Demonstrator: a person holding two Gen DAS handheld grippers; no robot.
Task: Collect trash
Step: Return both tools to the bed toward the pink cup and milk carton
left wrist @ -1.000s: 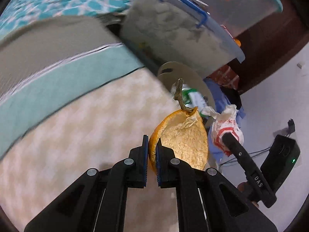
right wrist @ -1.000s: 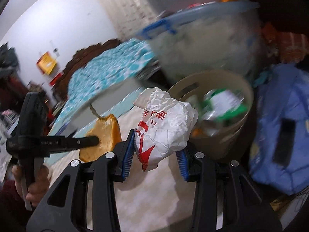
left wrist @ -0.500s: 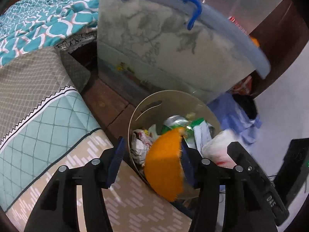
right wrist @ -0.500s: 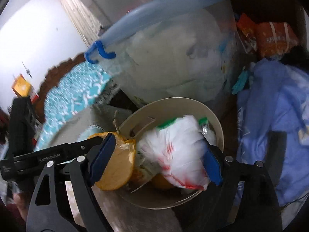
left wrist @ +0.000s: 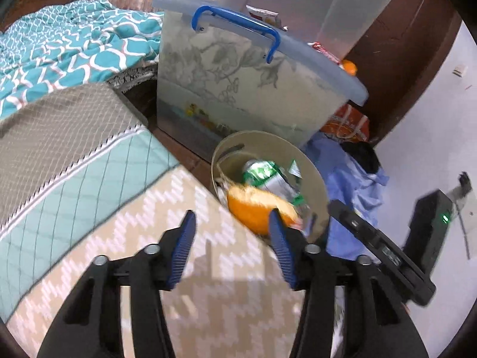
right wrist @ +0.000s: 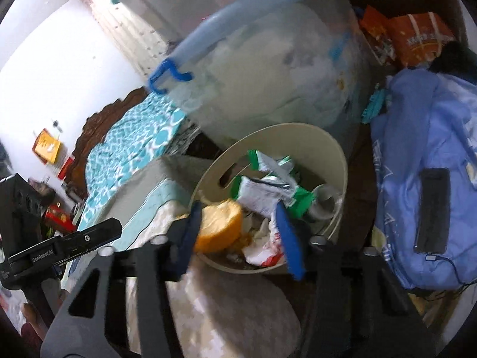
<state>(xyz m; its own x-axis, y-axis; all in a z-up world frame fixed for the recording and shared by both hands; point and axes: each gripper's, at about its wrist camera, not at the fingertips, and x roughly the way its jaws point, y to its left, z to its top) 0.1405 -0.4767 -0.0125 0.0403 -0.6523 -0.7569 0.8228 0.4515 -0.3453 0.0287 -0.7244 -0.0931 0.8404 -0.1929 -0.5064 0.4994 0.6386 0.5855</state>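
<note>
Your left gripper (left wrist: 231, 232): jaws wide apart, holding nothing; orange peel (left wrist: 256, 210) in the bin (left wrist: 316, 179). Your right gripper (right wrist: 238, 235): likewise spread and unloaded; wrapper (right wrist: 262, 249) lies among the rubbish. Both pieces look binned; no further trash visible outside.

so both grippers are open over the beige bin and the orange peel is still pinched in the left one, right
Not quite. The left gripper is open and grips nothing: the left wrist view shows the orange peel loose at the beige bin. The right gripper is open over the bin too.
</note>
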